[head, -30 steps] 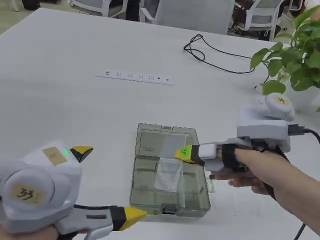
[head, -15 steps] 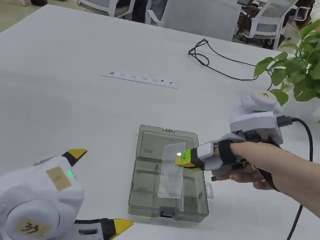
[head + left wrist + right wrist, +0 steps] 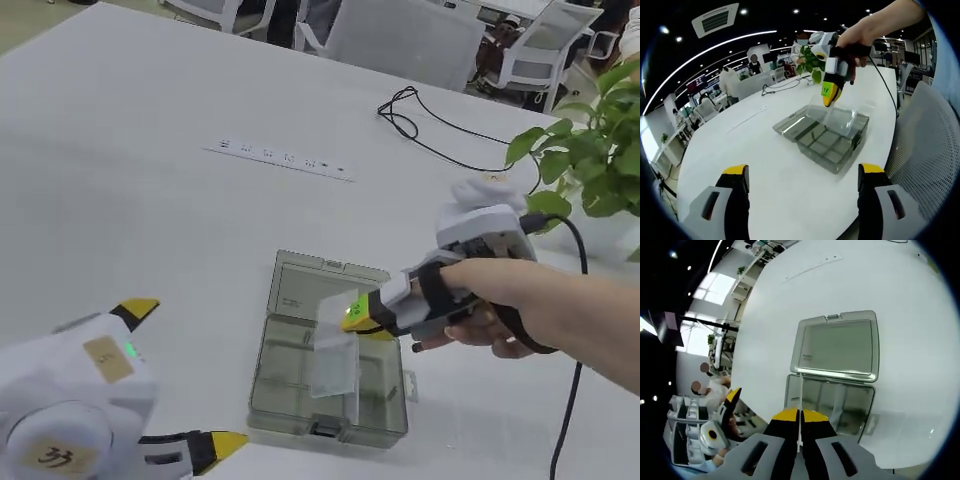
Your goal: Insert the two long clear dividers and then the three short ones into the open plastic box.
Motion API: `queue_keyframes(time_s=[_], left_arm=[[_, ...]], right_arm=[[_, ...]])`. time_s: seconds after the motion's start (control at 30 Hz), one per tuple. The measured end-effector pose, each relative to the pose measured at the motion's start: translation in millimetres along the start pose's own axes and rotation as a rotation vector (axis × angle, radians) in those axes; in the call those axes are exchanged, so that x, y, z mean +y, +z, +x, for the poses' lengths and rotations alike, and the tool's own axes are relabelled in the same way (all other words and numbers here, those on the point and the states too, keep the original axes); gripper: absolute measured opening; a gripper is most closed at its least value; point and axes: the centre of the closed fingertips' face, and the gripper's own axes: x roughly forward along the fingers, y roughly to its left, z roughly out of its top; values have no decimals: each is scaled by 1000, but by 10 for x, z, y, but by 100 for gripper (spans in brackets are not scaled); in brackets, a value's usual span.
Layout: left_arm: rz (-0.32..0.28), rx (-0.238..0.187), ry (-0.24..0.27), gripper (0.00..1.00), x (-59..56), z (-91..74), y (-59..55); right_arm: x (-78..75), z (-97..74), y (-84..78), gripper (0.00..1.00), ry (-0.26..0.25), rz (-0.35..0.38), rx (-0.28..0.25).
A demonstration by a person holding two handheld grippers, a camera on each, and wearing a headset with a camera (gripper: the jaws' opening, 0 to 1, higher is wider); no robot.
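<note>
Head view is showing the right hand-held gripper (image 3: pixel 358 318) pinching a clear divider (image 3: pixel 335 365), hanging lengthwise below its tips over the open plastic box (image 3: pixel 300 285); the left hand-held gripper (image 3: pixel 180 377) is gaping empty, farther off.

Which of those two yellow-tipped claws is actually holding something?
The right gripper, over the open plastic box: its jaws are pinched shut on a clear divider. The left gripper has its jaws wide apart and empty.

One box (image 3: pixel 300 282), one held divider (image 3: pixel 335 365)
</note>
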Motion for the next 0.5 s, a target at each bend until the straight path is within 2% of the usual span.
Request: queue_keyframes(time_s=[0.13, 0.2, 0.3, 0.37, 0.5], left_arm=[[13, 7, 1, 91, -1, 1, -10], [15, 4, 2, 91, -3, -1, -3], [13, 3, 3, 91, -2, -2, -4], [11, 0, 8, 91, 8, -7, 2], [19, 1, 10, 90, 12, -4, -2]], right_arm=[[-3, 11, -69, 2, -19, 31, 32], [-29, 20, -40, 2, -24, 60, 43], [-55, 51, -54, 2, -50, 61, 63], [-67, 73, -41, 2, -49, 87, 79], [-113, 112, -11, 2, -68, 91, 94]])
